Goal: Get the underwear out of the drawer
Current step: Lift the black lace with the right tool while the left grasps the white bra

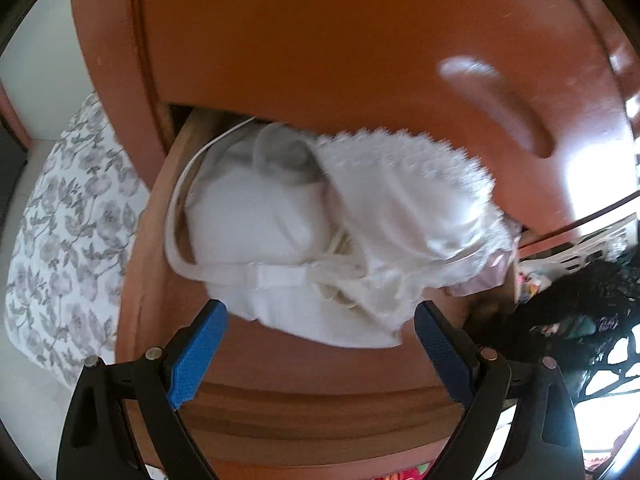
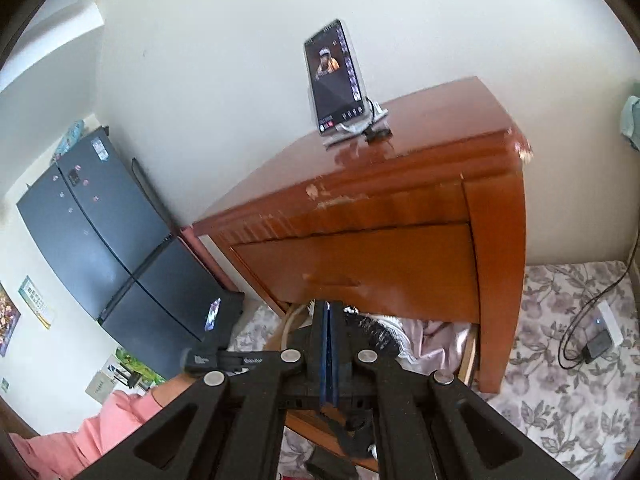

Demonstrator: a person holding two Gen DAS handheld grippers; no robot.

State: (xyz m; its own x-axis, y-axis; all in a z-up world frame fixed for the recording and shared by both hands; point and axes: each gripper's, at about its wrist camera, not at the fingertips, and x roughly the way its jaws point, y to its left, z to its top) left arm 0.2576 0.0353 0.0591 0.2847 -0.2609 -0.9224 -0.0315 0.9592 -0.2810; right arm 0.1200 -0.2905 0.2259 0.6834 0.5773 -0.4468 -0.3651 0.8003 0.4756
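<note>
Wooden drawer (image 1: 160, 264): white lacy underwear (image 1: 360, 216).

White lace-trimmed bra (image 1: 404, 184) and white underwear (image 1: 260, 220) in reddish-brown wooden drawer (image 1: 160, 240). Left of drawer, white sheet (image 1: 68, 216) with grey floral print. Blue pads on black fingers (image 1: 196, 360). Dark grey fridge (image 2: 100, 232), pink sleeve (image 2: 100, 428), black lace garment (image 1: 580, 304).

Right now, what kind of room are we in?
Probably a bedroom. A wooden nightstand stands beside a flower-print mattress, and its open drawer holds white underwear. Oddly, a dark fridge stands nearby.
</note>
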